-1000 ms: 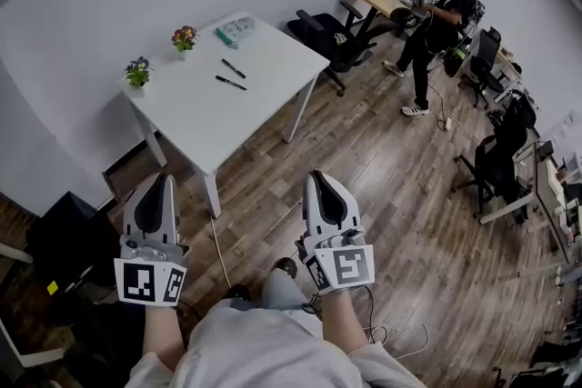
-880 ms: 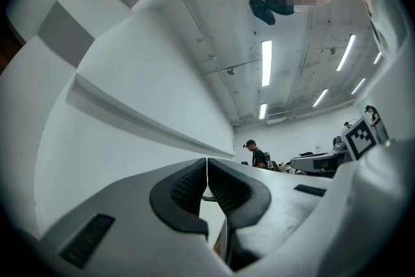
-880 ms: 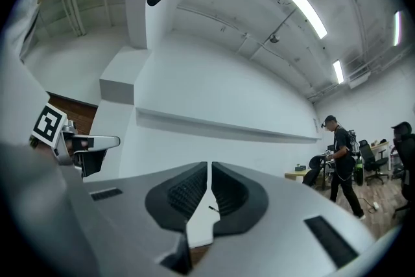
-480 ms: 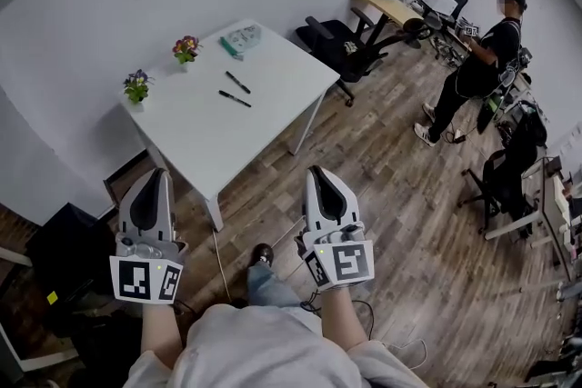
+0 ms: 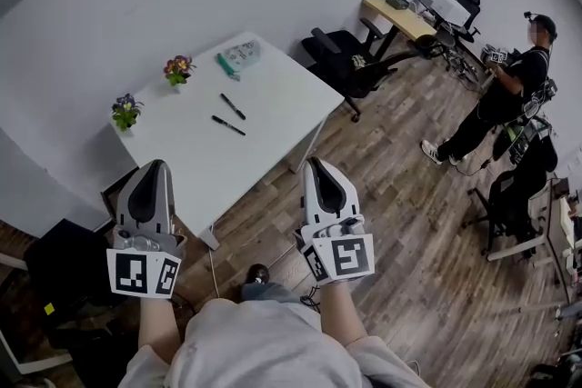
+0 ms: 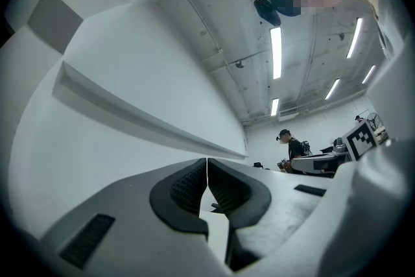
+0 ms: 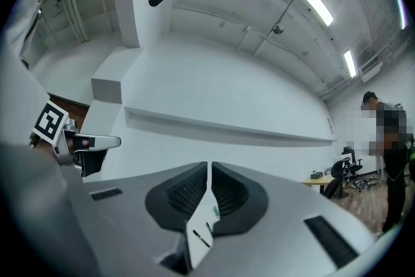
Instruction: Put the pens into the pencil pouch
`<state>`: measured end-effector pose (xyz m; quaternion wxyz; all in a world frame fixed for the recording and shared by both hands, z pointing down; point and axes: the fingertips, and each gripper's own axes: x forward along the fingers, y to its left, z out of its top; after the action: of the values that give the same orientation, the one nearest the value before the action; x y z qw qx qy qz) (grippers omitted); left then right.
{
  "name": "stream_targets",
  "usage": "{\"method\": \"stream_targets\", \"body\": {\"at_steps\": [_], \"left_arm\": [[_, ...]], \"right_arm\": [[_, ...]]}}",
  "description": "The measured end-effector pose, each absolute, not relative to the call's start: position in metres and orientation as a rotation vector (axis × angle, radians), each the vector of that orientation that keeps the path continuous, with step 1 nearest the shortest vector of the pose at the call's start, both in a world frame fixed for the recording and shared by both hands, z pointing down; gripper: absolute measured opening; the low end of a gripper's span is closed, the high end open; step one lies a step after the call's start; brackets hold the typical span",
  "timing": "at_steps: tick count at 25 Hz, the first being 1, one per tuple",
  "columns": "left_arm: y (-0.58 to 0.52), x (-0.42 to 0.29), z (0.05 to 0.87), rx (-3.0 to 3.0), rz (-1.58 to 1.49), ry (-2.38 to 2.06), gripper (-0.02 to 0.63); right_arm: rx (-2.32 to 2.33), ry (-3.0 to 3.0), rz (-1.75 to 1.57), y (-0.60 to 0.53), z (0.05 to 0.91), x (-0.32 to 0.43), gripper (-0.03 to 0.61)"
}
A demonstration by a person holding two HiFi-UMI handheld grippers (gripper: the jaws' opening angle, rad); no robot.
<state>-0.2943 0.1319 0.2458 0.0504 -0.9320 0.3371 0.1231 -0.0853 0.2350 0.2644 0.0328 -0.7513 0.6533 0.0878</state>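
Head view shows the tabletop (image 5: 282, 100) nearer than a second ago; left tool (image 5: 153, 164) and right tool (image 5: 314, 162) both shut, empty; pens (image 5: 233, 106) lie mid-tabletop, pouch (image 5: 238, 57) by its far corner (grasping not yet begun).

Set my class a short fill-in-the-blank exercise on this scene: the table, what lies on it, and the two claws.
1. ____ black pens lie on the white table, apart from the pencil pouch.
2. The left claw and the right claw are both ____, with nothing between their pads.
3. The two small pots on the table hold ____.

Missing words: Two; shut; flowers
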Motion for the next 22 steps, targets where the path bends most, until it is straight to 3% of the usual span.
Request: {"method": "stream_targets", "body": {"at_steps": [22], "left_arm": [[0.053,-0.153,0.251,-2.847,0.379,0.959,0.025]], "right_arm": [[-2.265,2.057,0.238,0.145,0.284,0.032,0.040]]}}
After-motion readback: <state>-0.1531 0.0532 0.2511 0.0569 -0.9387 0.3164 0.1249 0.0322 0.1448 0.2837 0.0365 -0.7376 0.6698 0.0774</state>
